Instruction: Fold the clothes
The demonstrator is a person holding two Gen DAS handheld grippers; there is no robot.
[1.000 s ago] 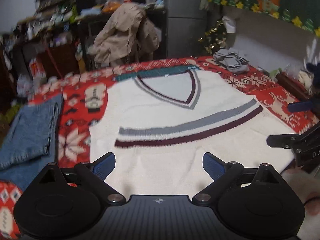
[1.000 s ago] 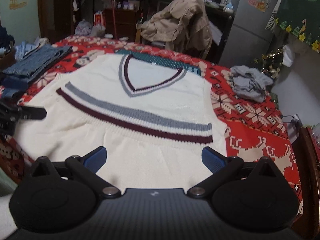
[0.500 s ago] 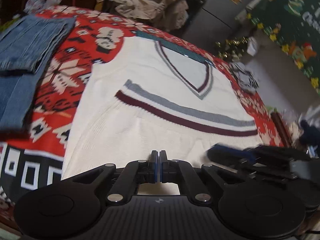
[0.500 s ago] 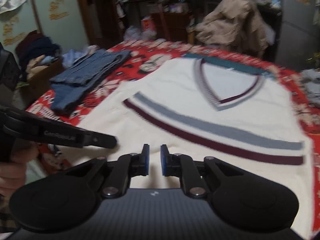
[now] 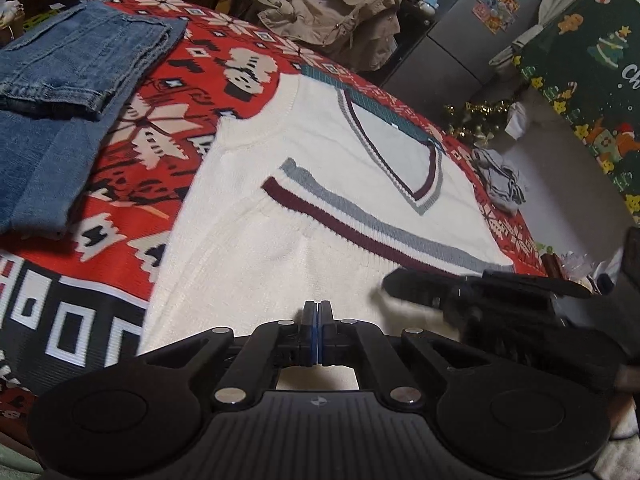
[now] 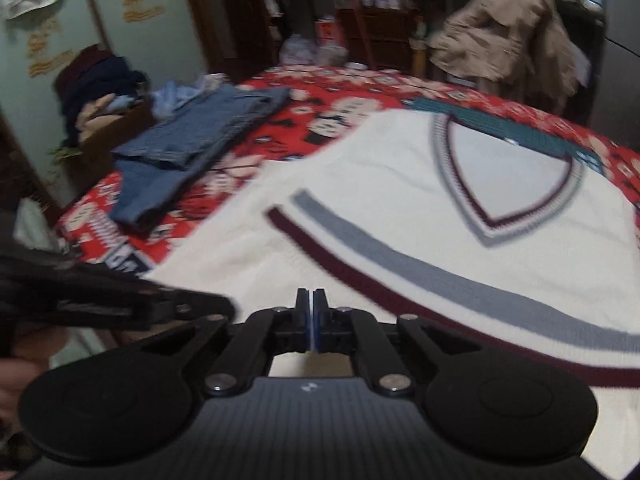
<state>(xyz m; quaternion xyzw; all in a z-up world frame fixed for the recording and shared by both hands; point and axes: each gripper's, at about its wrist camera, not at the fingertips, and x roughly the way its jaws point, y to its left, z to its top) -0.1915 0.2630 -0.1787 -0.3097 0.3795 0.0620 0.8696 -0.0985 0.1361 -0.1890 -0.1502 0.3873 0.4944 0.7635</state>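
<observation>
A cream V-neck knit vest (image 5: 320, 184) with a grey and a maroon chest stripe lies flat on the red patterned blanket (image 5: 160, 128); it also shows in the right wrist view (image 6: 400, 200). My left gripper (image 5: 317, 312) is shut over the vest's near hem. My right gripper (image 6: 310, 300) is shut at the same hem. Whether either pinches the cloth is hidden by the fingers. The right gripper shows in the left wrist view (image 5: 472, 292), close on the right. The left gripper shows in the right wrist view (image 6: 132, 300).
Folded blue jeans (image 5: 68, 92) lie on the blanket left of the vest, also in the right wrist view (image 6: 200, 140). A grey garment (image 5: 500, 180) lies at the blanket's far right edge. A beige jacket (image 5: 336, 8) hangs on a chair behind.
Both grippers went from wide open to shut and dropped low at the vest's near hem. They now sit close side by side.
</observation>
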